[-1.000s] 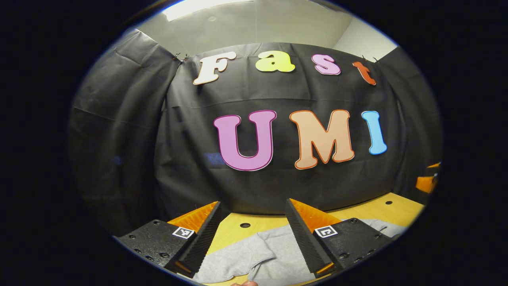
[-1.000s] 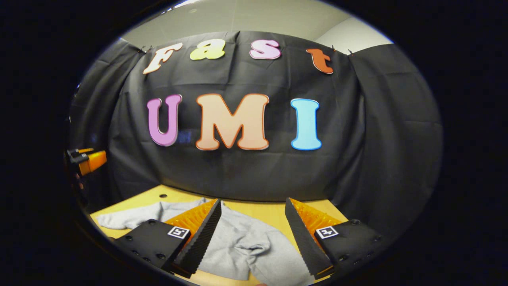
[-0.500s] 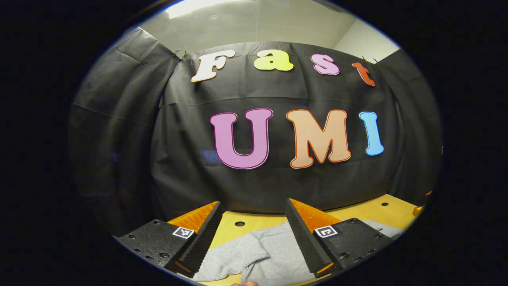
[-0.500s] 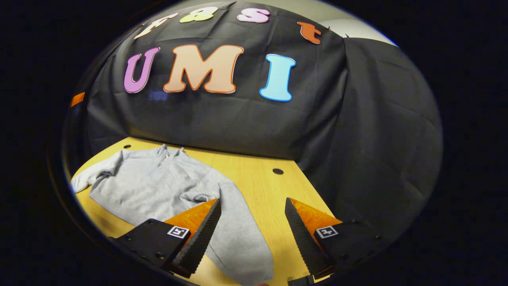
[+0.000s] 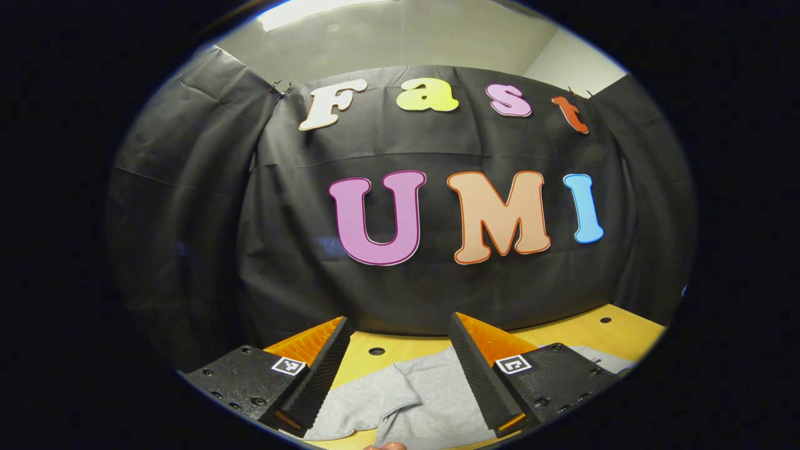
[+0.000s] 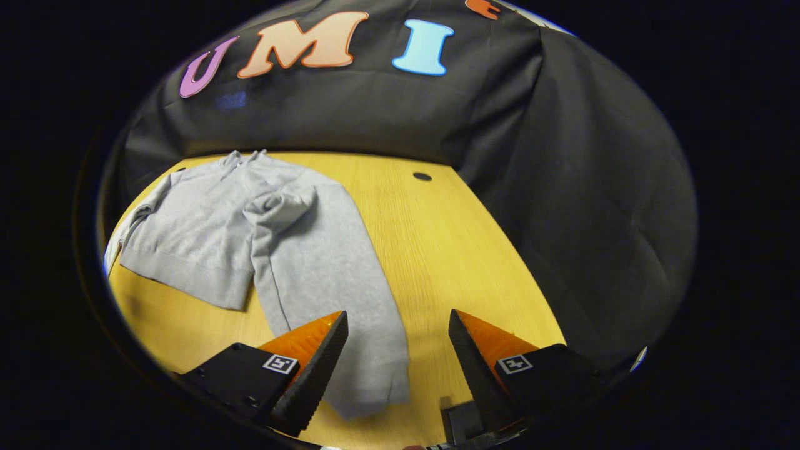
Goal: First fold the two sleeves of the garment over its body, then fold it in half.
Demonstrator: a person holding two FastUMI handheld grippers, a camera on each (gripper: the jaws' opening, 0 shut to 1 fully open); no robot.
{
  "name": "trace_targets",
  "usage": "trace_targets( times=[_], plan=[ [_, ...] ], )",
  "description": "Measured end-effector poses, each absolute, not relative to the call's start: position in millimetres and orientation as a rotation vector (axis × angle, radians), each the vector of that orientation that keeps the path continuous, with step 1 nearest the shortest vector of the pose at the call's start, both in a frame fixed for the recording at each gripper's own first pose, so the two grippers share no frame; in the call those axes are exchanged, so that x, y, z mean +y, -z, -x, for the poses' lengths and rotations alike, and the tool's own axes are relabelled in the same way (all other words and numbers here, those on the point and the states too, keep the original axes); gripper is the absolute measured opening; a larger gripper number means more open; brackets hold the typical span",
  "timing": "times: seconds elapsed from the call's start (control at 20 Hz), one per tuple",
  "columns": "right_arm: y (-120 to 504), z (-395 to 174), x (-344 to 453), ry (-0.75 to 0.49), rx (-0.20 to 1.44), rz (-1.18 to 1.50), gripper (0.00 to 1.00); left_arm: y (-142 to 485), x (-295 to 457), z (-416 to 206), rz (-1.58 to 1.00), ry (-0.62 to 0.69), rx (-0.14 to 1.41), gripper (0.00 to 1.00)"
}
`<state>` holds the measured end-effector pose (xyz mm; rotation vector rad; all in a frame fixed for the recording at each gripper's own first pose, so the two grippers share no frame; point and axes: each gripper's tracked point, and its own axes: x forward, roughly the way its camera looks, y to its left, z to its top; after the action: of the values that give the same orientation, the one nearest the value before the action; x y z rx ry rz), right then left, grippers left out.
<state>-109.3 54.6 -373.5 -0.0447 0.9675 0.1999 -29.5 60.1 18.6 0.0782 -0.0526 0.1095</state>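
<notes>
A light grey sweatshirt (image 6: 206, 231) lies flat on the wooden table (image 6: 450, 262) in the right gripper view, collar toward the back wall. One long sleeve (image 6: 337, 281) runs down toward me, its cuff ending between and just ahead of the fingers. My right gripper (image 6: 398, 344) hovers above that cuff, open and holding nothing. In the left gripper view, my left gripper (image 5: 398, 350) is open too, held level over a rumpled part of the sweatshirt (image 5: 406, 400) with its other sleeve.
Black cloth walls close in the table at the back and right. Round holes (image 6: 422, 177) dot the tabletop near the back edge. Bare wood lies to the right of the sleeve. A fingertip (image 5: 387, 445) peeks in at the bottom of the left gripper view.
My right gripper has tipped downward and drawn back, so the whole sweatshirt and its long sleeve have come into sight. The left gripper has barely shifted.
</notes>
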Motion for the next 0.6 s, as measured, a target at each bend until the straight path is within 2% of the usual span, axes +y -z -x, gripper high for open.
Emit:
trace_targets(
  times=[0.2, 0.4, 0.55, 0.6],
  plan=[
    [396, 132, 45, -0.199, 1.068, 0.021, 1.00, -16, 54, 29, -0.081, -0.114, -0.045, 0.94],
    [403, 146, 56, -0.251, 1.148, -0.053, 0.98, -12, 41, 27, -0.073, -0.117, -0.034, 0.94],
    [406, 149, 67, -0.299, 1.190, -0.072, 0.67, -7, 30, 28, -0.073, -0.122, -0.023, 0.94],
    [408, 150, 69, -0.315, 1.202, -0.065, 0.62, -6, 26, 28, -0.075, -0.128, -0.021, 0.94]
  ],
)
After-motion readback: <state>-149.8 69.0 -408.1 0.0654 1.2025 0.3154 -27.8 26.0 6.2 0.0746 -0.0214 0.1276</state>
